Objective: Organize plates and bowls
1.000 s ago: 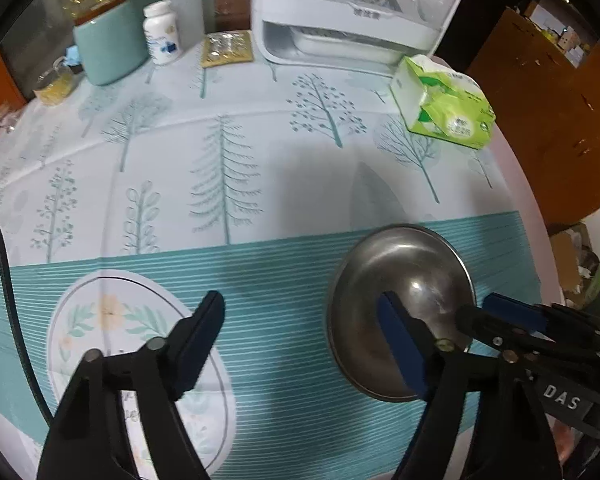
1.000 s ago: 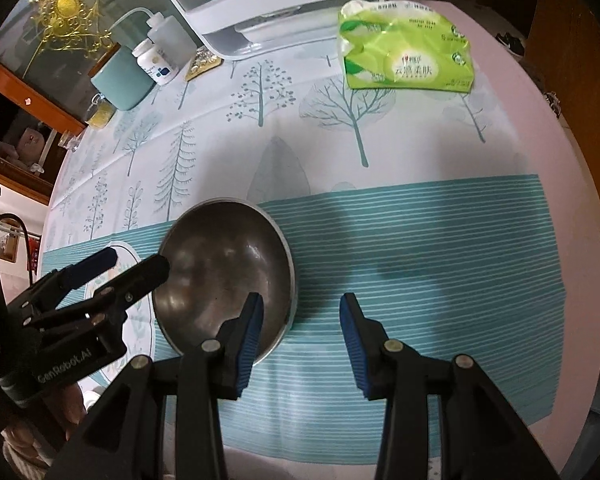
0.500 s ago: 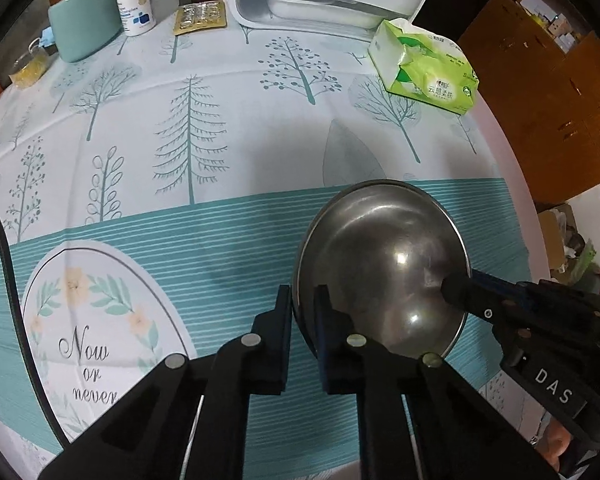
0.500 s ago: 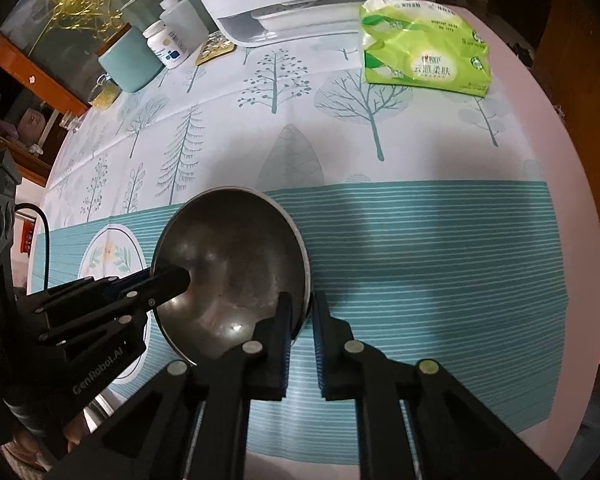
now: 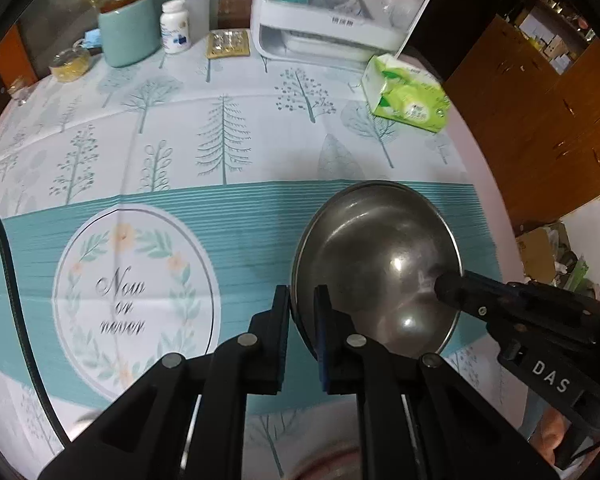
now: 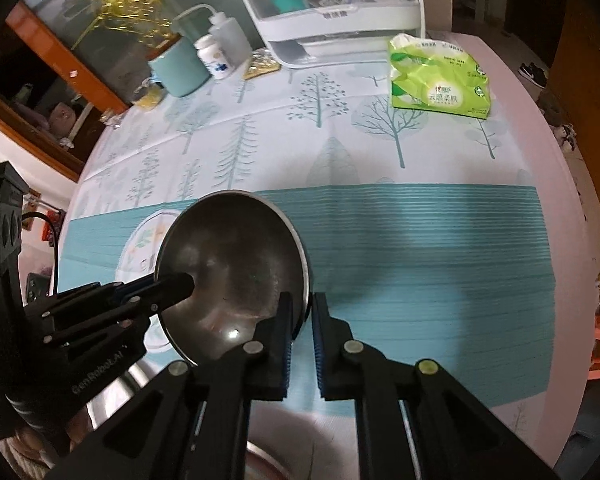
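A steel bowl [image 5: 376, 268] hangs tilted above the teal-striped tablecloth [image 5: 180, 216], held at opposite sides of its rim. My left gripper [image 5: 302, 292] is shut on the bowl's left rim, one pad inside and one outside. My right gripper [image 6: 302, 300] is shut on the right rim of the same bowl [image 6: 232, 268]. The right gripper [image 5: 448, 286] shows in the left wrist view reaching into the bowl from the right. The left gripper [image 6: 180, 284] appears in the right wrist view at the bowl's left side.
A white dish rack [image 5: 332, 12] stands at the table's back. A green tissue pack [image 5: 408, 96] lies at the back right. A teal canister [image 5: 128, 28], a pill bottle [image 5: 175, 26] and a squeeze bottle [image 5: 194, 4] stand at the back left. The table's edge curves on the right.
Both grippers went from open beside the resting bowl to shut on its rim. The bowl has since risen off the cloth with them and now tilts.
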A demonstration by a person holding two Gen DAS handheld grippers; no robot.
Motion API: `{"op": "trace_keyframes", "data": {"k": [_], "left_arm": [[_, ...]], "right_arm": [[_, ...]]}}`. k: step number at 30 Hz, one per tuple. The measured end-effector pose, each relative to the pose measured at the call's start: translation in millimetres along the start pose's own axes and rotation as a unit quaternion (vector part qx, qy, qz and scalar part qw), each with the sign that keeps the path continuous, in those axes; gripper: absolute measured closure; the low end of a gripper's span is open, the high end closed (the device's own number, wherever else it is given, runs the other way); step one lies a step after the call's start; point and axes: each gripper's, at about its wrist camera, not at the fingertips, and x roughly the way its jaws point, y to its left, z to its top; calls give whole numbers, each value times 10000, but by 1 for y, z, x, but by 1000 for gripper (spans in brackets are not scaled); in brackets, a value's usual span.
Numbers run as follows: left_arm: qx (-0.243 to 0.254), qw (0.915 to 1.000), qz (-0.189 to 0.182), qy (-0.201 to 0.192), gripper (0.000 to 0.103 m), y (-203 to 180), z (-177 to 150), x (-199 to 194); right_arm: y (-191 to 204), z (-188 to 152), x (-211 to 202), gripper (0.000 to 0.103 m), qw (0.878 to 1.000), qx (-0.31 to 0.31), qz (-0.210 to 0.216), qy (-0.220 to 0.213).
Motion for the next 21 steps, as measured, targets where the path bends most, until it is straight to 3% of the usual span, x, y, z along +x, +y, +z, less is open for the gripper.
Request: {"op": "trace_keyframes", "data": {"k": [8, 21], "left_arm": [[88, 9998, 135, -151, 91, -12, -52, -48], [18, 9996, 271, 125, 87, -19, -133, -65]], "right_arm": [[16, -46, -35, 94, 9994, -249, 230, 15], [30, -117, -53, 93, 9967, -600, 415, 352]]}}
